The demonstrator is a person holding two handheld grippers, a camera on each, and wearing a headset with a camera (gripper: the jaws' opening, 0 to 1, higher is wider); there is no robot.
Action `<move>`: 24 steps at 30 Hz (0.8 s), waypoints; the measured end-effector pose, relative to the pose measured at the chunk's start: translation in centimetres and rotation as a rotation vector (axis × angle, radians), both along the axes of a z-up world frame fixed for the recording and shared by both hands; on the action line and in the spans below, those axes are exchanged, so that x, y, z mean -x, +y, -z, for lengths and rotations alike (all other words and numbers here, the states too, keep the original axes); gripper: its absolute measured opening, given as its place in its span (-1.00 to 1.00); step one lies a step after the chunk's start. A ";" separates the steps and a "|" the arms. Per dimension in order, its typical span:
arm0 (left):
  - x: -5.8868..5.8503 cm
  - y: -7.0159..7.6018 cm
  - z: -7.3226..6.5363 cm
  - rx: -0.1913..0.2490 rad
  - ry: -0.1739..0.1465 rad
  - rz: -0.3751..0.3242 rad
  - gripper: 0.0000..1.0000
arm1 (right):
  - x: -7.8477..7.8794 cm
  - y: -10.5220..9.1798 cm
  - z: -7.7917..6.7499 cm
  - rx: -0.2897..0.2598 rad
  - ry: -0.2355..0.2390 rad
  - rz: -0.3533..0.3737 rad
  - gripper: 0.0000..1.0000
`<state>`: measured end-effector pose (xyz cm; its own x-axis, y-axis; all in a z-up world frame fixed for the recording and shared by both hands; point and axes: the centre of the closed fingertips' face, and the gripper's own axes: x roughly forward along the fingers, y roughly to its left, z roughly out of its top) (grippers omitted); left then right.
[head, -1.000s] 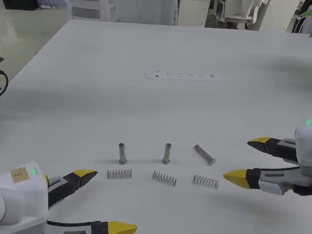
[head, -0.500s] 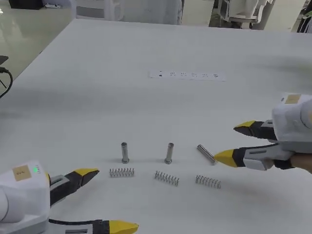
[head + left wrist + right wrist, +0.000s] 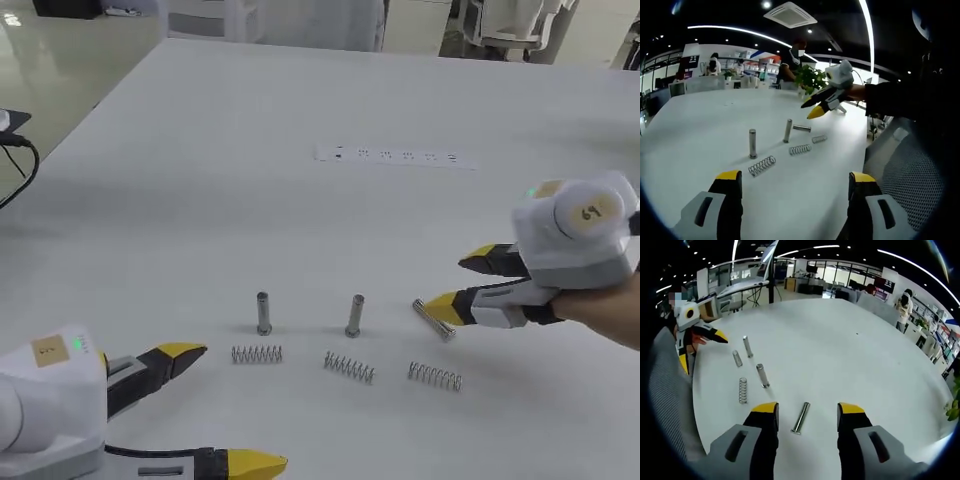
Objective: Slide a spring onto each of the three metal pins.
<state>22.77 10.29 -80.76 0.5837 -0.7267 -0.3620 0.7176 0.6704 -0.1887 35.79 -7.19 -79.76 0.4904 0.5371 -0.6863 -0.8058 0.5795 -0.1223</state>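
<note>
3 pins (image 3: 354, 315), 3 springs (image 3: 349, 367) on table (image 3: 300, 220)
Left gripper (image 3: 228, 407) and right gripper (image 3: 458, 283) are held with jaws apart, the right beside the lying pin (image 3: 433, 319) at 3 o'clock.

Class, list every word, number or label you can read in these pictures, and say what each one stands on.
"69": round sticker on the right gripper.
Tan sticker on the left gripper: mark too blurred to read.
White strip on the table: markings too small to read.
</note>
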 end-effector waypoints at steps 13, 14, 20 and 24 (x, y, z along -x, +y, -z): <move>-0.1 0.2 0.0 0.003 -0.003 -0.008 0.69 | -0.9 0.5 1.9 0.048 0.056 0.038 -0.31; -0.1 0.2 0.0 0.003 -0.002 -0.008 0.69 | -1.0 0.4 2.1 0.052 0.059 0.043 -0.32; 0.0 0.3 0.1 0.003 -0.002 -0.008 0.68 | -1.1 0.6 2.7 0.073 0.087 0.055 -0.44; 0.0 0.3 0.1 0.004 -0.001 -0.007 0.68 | -1.1 0.8 3.2 0.095 0.106 0.062 -0.52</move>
<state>22.77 10.60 -80.83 0.5894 -0.7240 -0.3584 0.7132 0.6747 -0.1903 36.94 -6.37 -82.94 0.4431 0.4383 -0.7820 -0.7800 0.6185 -0.0953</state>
